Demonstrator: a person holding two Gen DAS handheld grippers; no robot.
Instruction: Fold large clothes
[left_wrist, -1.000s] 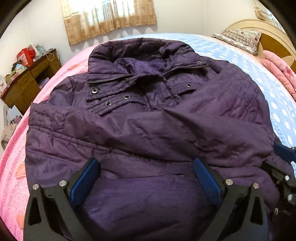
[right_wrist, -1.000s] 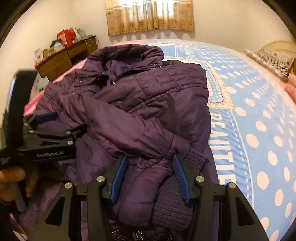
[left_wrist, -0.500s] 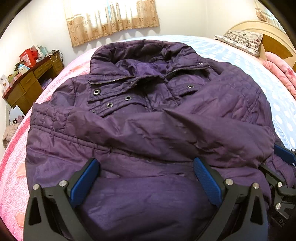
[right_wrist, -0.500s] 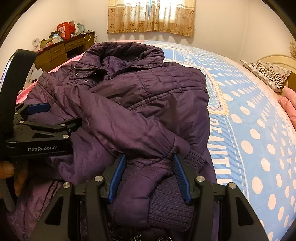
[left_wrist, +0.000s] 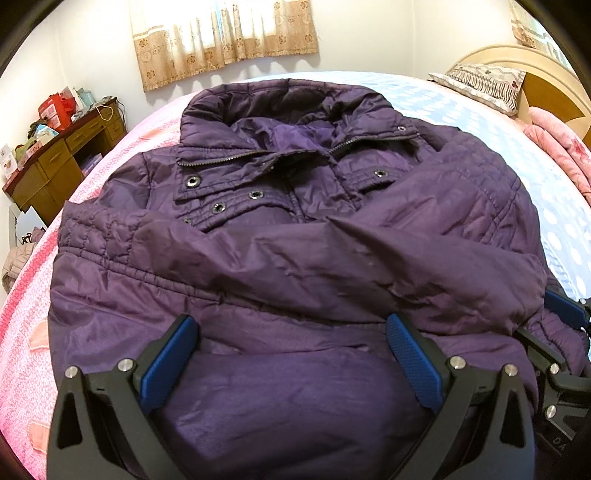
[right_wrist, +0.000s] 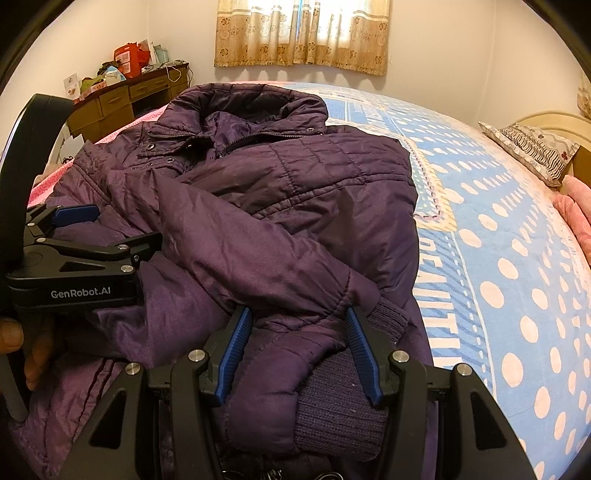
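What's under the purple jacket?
The jacket lies on a bed: a blue dotted cover one side, a pink one the other. Anything beneath is hidden.

Curtained window (right_wrist: 301, 35), cluttered wooden desk (right_wrist: 129, 98), white walls, possibly daylight.

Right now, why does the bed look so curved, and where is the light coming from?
Left wrist view: the fisheye lens bows the bed into a dome and darkens the corners; daylight glows through the curtain, washing it out. Right wrist view: same bending, sharp throughout, soft sheen on the purple jacket.
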